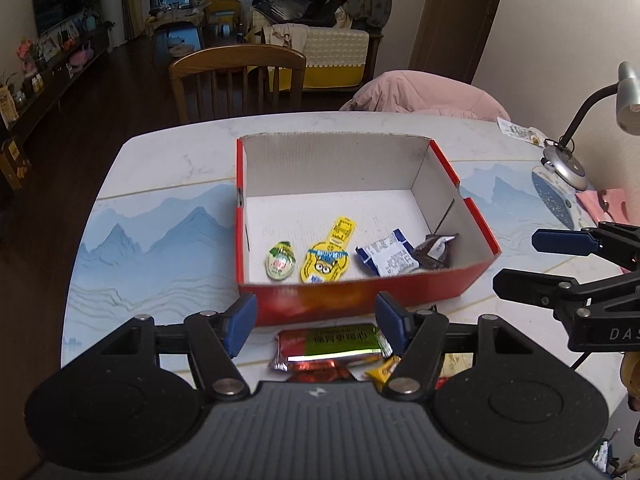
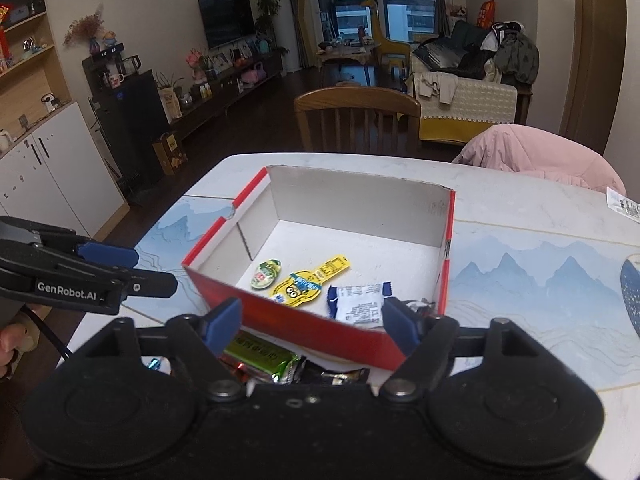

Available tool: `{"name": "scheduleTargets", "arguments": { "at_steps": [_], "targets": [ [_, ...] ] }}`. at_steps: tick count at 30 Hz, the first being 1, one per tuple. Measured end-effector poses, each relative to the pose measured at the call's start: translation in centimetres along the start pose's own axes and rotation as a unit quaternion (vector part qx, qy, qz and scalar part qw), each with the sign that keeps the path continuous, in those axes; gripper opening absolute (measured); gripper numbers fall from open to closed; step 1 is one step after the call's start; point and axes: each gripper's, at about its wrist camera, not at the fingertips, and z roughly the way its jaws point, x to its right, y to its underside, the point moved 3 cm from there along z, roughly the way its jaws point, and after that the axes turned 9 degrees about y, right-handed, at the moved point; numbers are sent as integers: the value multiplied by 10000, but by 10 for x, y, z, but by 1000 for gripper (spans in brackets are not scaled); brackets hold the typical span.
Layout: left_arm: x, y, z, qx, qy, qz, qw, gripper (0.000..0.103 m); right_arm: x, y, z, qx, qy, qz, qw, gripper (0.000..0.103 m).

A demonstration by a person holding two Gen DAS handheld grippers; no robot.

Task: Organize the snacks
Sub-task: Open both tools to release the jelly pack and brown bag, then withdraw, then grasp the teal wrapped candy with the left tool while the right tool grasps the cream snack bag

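Left fingers: my left gripper point(image 1: 316, 322) stands apart, nothing between the blue pads point(image 1: 240, 324); it hangs above the near wall of the box.
Right fingers: my right gripper point(image 2: 312, 326) is spread wide, empty, also over the near wall; seen from the left view it sits off to the right point(image 1: 516, 260).
Loose snacks: a green-and-red wrapped bar point(image 1: 332, 342) lies on the tabletop point(image 1: 160, 168) just below my left fingers, outside the box, long axis running left-right, parallel to the near wall. A small yellow wrapper point(image 1: 384, 368) and other foil pieces lie touching it.
Box: red box point(image 1: 360, 290), open top, white inside, walls upright; near wall lower than the far one.
Inside the box: four snacks in a row along the near wall. Round green-labelled candy point(image 1: 280, 262) at left; yellow cartoon pouch point(image 1: 328, 258) beside it, long axis tilted toward the far right; blue-and-white packet point(image 1: 386, 258); dark wrapper point(image 1: 434, 250) in the near right corner.
Open room: far half of the box floor bare; bare tabletop left of the box to the rounded edge.
Beyond: desk lamp point(image 1: 568, 160) at right, wooden chair point(image 1: 238, 80) behind the far edge.
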Motion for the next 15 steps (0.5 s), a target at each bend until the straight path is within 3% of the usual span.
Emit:
{"name": "scheduleTargets", "arguments": {
  "at_steps": [10,15],
  "targets": [
    [-20,41,-19,229,-98,-298,9992,79,-16,28,-10,-20,-318,49,9995,103],
    [-41,58,-26,311,-90,-665,9973,83,-20,42,-13,-28,-517,197,9985,103]
  ]
}}
